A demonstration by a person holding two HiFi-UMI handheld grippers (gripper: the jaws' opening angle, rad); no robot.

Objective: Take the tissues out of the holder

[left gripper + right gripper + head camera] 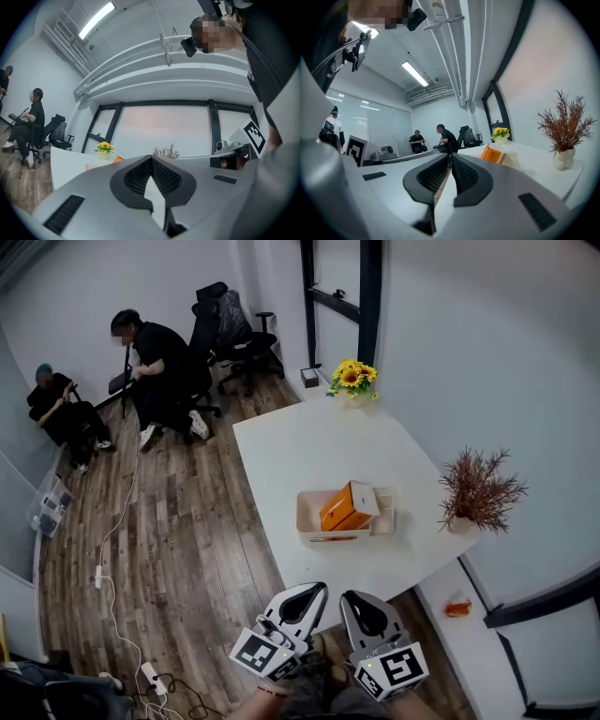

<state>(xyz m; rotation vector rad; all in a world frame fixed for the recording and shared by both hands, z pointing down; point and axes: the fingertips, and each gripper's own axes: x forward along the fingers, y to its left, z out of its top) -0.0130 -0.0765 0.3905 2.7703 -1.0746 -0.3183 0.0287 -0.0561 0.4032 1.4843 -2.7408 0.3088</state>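
Near the middle of the white table (309,442) — a shallow beige holder (311,521), with an orange pack of tissues (343,509) propped inside it, tilted. Sits untouched, well apart from both tools. Low in the head view, by the table's near corner, the left gripper (314,590) and the right gripper (356,599), side by side, noses pointing at the holder. Clenched, both — pads tip to tip in each gripper view, nothing caught between them. At the table's far corner, a vase of sunflowers (353,378); at its right edge, a dried reddish plant (480,488) in a white pot. Beyond, on the wood floor (187,521), two seated people (159,371) beside a black office chair (234,329), and a white cable (117,549) trailing across the boards.
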